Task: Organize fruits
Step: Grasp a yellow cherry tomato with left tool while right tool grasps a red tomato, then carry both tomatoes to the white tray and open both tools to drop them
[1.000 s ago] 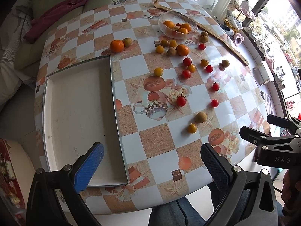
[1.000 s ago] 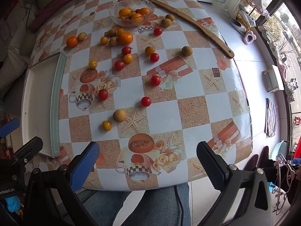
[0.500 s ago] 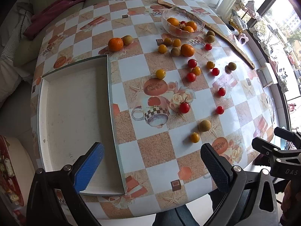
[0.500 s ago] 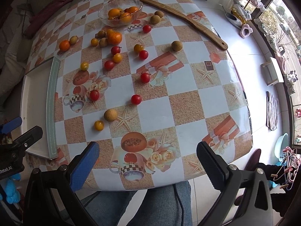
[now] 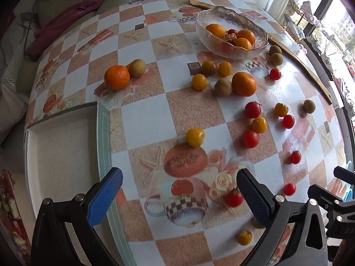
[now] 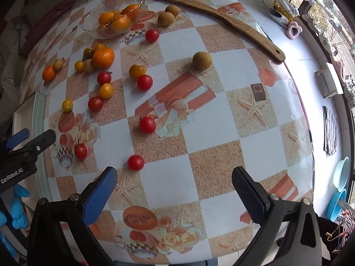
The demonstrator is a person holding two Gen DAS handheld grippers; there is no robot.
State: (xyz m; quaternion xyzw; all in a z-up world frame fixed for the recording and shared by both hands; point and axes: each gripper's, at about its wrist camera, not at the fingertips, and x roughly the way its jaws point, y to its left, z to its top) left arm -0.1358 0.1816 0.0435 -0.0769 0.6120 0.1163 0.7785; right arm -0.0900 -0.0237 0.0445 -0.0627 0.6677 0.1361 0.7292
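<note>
both tongs, left (image 5: 178, 194) and right (image 6: 175, 190), hang open and empty over the tabletop (image 6: 221, 115), tomatoes (image 6: 147, 124) and oranges (image 5: 117, 77) scattered near a glass bowl (image 5: 230, 33).

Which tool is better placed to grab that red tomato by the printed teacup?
Probably the left tool: open, and the red tomato sits just inside its right finger. The right tool, also open, is farther off.
</note>
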